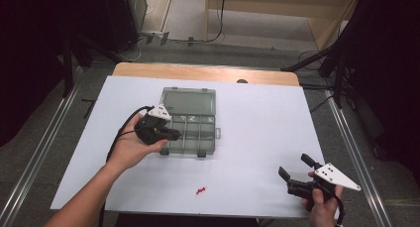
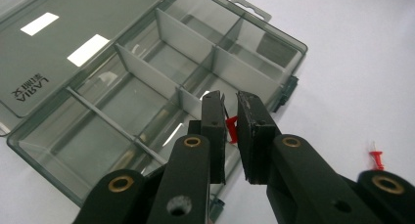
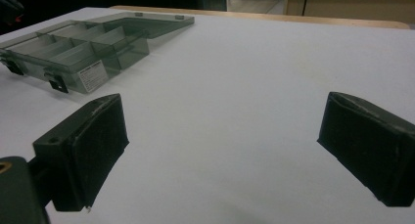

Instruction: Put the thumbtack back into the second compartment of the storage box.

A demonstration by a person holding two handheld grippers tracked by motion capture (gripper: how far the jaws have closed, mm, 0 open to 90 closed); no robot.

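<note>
We note the white tabletop [image 1: 257, 138] first: broad bare room to the right of the box and toward the near edge, where the right tool [image 1: 293, 171] rests low with its jaws standing wide apart, nothing between them.

The clear grey compartment box [image 1: 195, 130] lies left of centre, lid folded flat away from us, long axis running left to right in the high view, well clear of all tabletop edges. Thin dividers split it into compartments.

The left tool [image 2: 231, 128] hovers over the box's left front part, jaws narrowed onto a red push pin [image 2: 232, 129]. We see little of it between the pads; which way its tip points we cannot tell.

A second red push pin [image 1: 200, 191] lies loose on the tabletop near the front edge, well apart from the box, long axis roughly left to right.
</note>
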